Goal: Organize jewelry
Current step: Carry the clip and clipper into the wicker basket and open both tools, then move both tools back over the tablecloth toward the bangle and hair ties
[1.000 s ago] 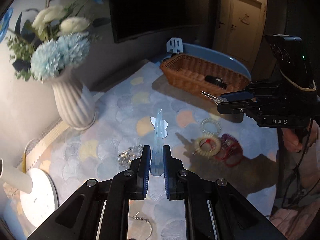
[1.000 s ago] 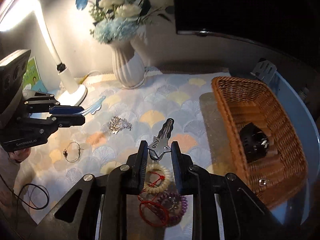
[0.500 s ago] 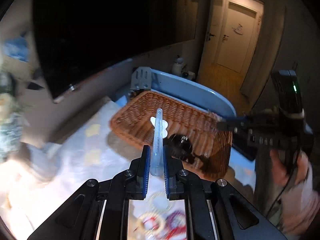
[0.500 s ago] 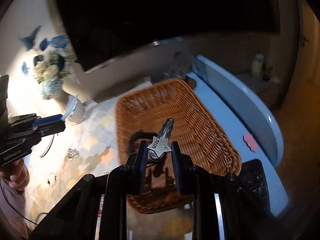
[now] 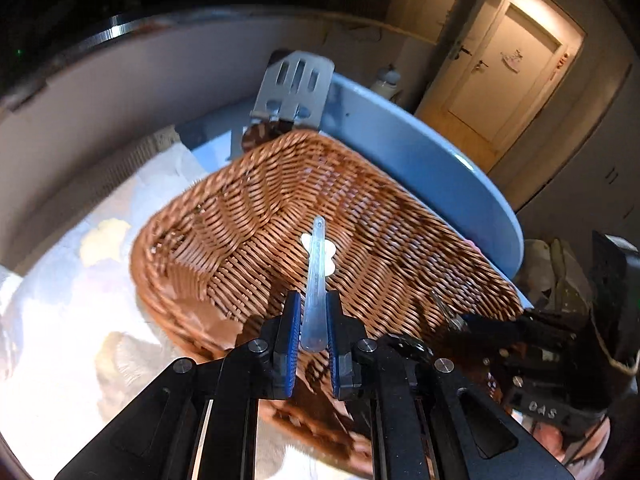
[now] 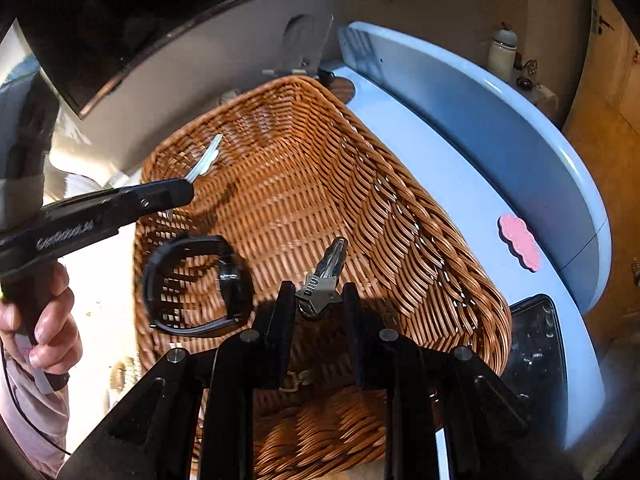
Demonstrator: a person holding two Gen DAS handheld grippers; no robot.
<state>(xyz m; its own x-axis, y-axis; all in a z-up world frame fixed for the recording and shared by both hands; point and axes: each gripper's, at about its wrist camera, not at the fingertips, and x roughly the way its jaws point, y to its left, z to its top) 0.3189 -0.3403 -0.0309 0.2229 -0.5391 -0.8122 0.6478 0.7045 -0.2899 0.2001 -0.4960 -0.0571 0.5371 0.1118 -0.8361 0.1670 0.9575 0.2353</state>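
Wicker basket [image 5: 248, 216] lay directly below both tips; left gripper [image 5: 313, 330] pinched translucent clip [image 5: 316, 280], right gripper [image 6: 318, 300] metal clip [image 6: 324, 276], both pointing forward.

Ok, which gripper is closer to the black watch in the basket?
Right. The right gripper hovers just beside the black watch; the left gripper sits farther back over the brown wicker basket.

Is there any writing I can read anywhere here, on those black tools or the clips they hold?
"DAS": white letters on the body of the right gripper, seen from the left camera.
Silver hair clip in the right gripper: a few engraved characters, too blurred to read.
Left gripper: a white brand word on its side, smeared by motion, not readable.
Clear hair clip, basket, black watch: no text visible.
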